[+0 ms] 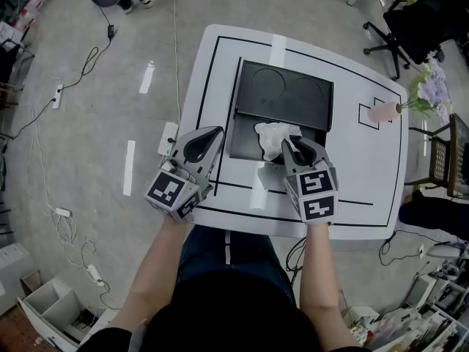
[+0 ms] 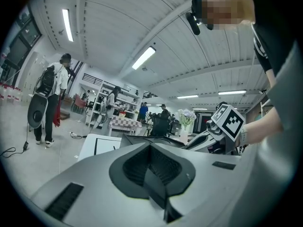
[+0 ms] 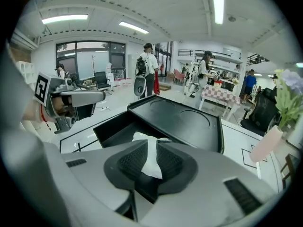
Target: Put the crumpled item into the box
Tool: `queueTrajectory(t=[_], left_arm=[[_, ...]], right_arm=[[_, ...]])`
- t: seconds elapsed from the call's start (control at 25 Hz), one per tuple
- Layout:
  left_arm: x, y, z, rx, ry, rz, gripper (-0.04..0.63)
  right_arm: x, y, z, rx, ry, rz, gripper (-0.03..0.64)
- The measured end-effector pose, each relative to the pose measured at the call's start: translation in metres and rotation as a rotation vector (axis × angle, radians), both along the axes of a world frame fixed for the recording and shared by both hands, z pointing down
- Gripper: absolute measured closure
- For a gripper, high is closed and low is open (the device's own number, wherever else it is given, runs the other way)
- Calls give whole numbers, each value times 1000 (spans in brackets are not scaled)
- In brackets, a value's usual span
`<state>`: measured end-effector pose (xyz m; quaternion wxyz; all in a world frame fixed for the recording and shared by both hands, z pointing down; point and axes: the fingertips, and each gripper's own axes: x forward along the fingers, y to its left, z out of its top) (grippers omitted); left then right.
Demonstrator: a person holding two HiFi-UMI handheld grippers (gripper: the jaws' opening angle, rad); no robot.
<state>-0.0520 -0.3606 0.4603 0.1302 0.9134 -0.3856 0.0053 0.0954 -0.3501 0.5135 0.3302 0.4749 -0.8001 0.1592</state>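
A white crumpled item (image 1: 272, 136) hangs over the open compartment of the black box (image 1: 244, 144), whose lid (image 1: 286, 94) lies flat behind it. My right gripper (image 1: 289, 147) is shut on the near edge of the item. In the right gripper view the crumpled item (image 3: 151, 160) sits pinched between the dark pads (image 3: 131, 161), above the box (image 3: 116, 126). My left gripper (image 1: 211, 135) hovers at the table's left edge beside the box, shut, with nothing in it. In the left gripper view its pads (image 2: 139, 162) meet, and the right gripper (image 2: 215, 136) shows beyond.
The box stands on a white table (image 1: 352, 160) marked with black lines. A pink vase of flowers (image 1: 386, 111) sits at the right edge. A power strip (image 1: 168, 138) and cables lie on the floor to the left. Office chairs and people stand farther off.
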Motion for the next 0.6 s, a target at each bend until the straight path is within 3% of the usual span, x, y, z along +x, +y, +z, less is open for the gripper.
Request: queueTrajectory(t=[0.12,0.2,0.6], left_arm=[[2,3,-6,8,1,4,594],[4,5,-10,14,2,7,594],[7,14,-33,49,6,16,594]], right_arm=[[1,3,-9,20,-29,8,561],[2,5,-17,45,-41,16,601],[-4,17,-61,165,-207,13,611]])
